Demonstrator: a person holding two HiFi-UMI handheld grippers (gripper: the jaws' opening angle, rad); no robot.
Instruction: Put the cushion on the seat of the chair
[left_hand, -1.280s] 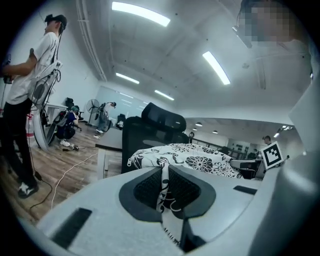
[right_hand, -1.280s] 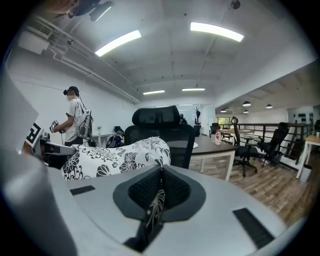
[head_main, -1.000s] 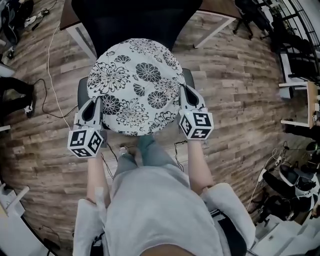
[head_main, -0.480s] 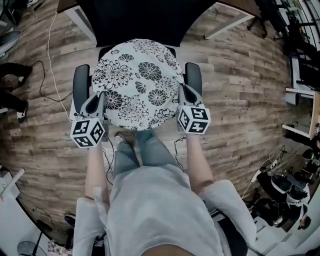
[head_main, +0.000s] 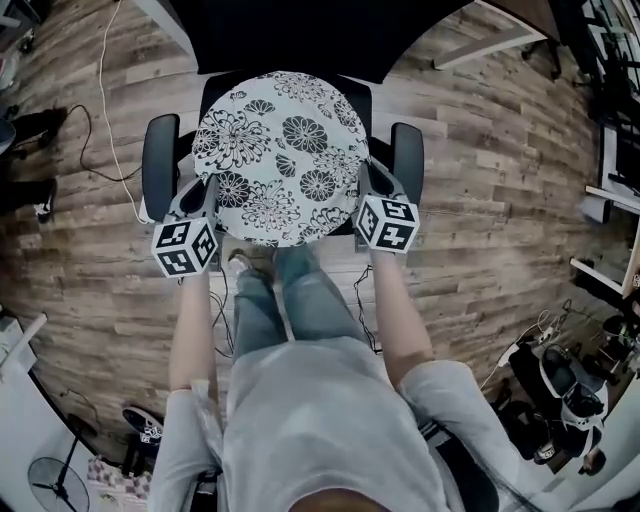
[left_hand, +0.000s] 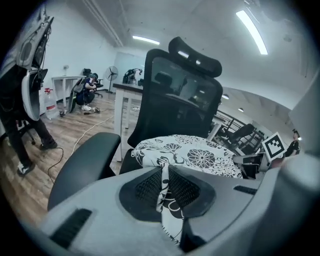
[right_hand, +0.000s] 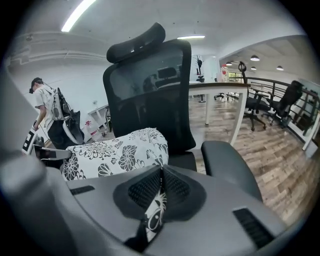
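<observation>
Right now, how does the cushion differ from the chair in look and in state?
The cushion is round and pale with dark flowers; the chair is plain black, with a mesh back. The cushion is pinched at opposite edges by the left tongs and the right tongs; the chair is gripped by neither.

Round, flat white fabric cushion (head_main: 280, 150) printed with black chrysanthemum blooms. Lies roughly level over the seat of a black mesh-backed office chair (head_main: 300, 35) with headrest and padded armrests (head_main: 160, 165). Sits between the two armrests, far rim close to the upright backrest (left_hand: 180, 100). Pinched at its near-left rim by the left tool (head_main: 200, 195) and at its near-right rim by the right tool (head_main: 372, 185), fabric folded thin in each grip. Cannot tell whether it touches the seat.
</observation>
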